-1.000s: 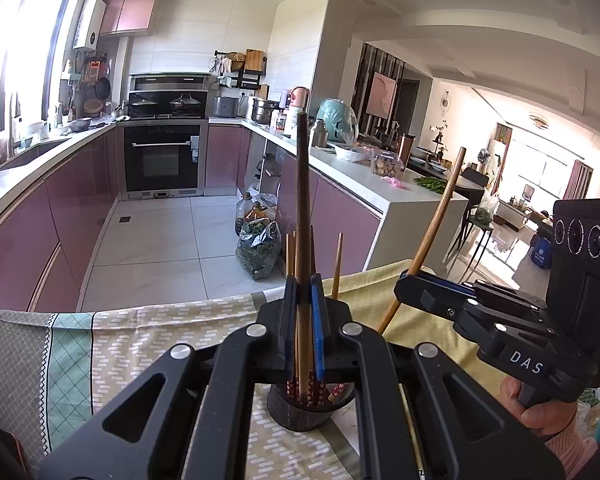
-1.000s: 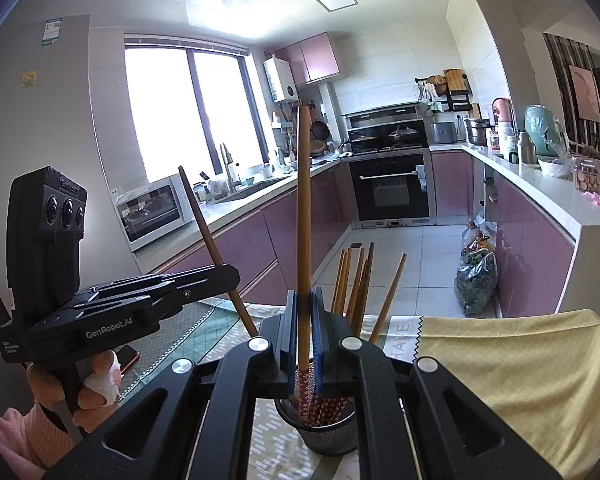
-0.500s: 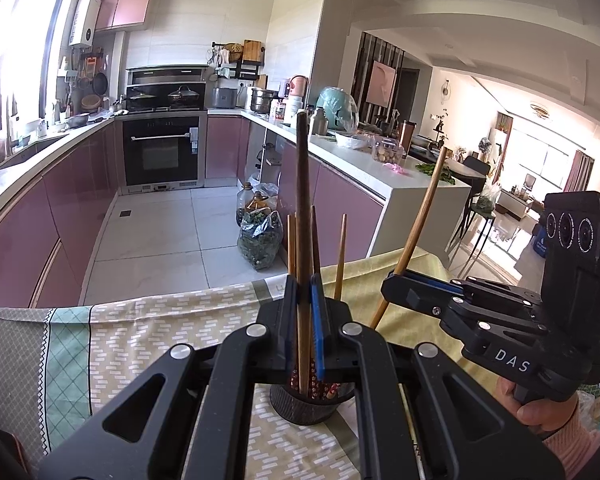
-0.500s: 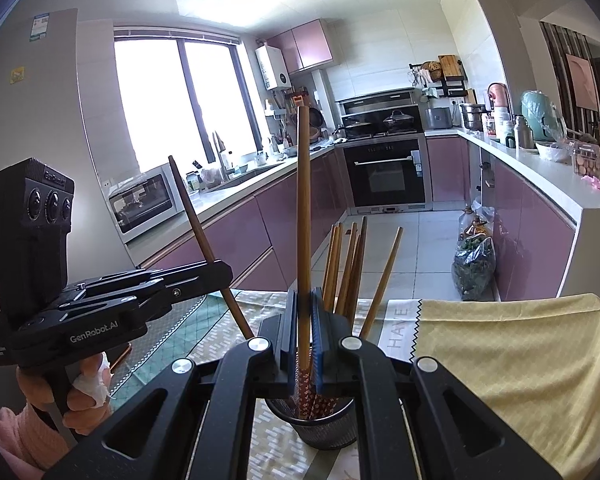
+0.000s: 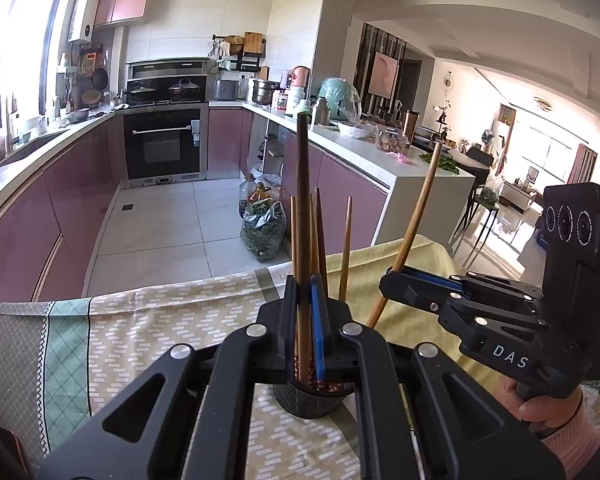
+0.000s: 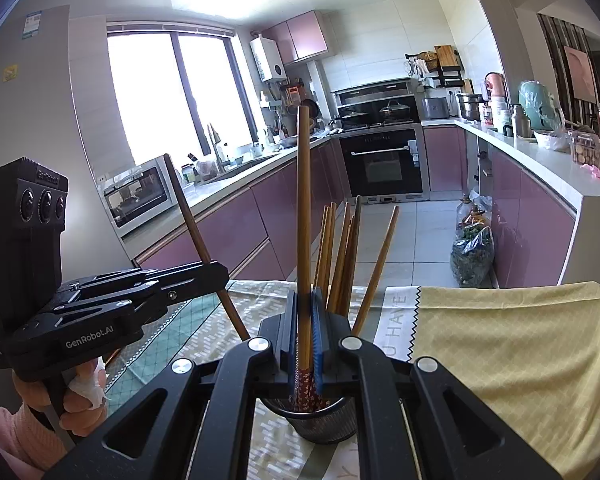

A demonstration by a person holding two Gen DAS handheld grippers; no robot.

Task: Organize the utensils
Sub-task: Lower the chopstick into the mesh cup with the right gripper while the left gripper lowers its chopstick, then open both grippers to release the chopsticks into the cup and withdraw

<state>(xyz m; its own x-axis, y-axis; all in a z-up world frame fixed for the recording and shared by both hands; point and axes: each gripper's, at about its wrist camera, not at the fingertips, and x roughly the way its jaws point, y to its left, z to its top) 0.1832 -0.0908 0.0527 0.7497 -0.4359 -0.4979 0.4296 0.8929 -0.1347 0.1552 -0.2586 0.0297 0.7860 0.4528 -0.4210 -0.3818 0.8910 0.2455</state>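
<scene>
Here, both grippers met over a black mesh holder (image 5: pixel 308 400) that stood on a patterned tablecloth (image 5: pixel 148 328), each pinching one chopstick. The left gripper (image 5: pixel 305 320) had its blue-padded fingers pressed against a dark brown chopstick (image 5: pixel 302 208) that stood upright, its lower end reaching down into the holder. The right gripper (image 6: pixel 305 336) likewise clamped a lighter brown chopstick (image 6: pixel 303 216) upright, whose red-patterned tip sat just inside the holder's rim (image 6: pixel 312 412). Seen from the left wrist, the right gripper came in from the right side and its chopstick (image 5: pixel 414 224) looked tilted, leaning up and to the right. Seen from the right wrist, the left gripper (image 6: pixel 216 276) reached in from the left with its stick (image 6: pixel 198 236) slanting up and to the left. Several other chopsticks (image 6: pixel 340 256) already stood in the holder, fanned slightly apart just behind the held ones. A yellow cloth (image 6: pixel 512 344) covered the table's right part. Beyond the table lay a kitchen with pink cabinets (image 5: pixel 60 208), a built-in oven (image 5: pixel 162 144) and a bag of greens (image 5: pixel 262 232) on the tiled floor.
</scene>
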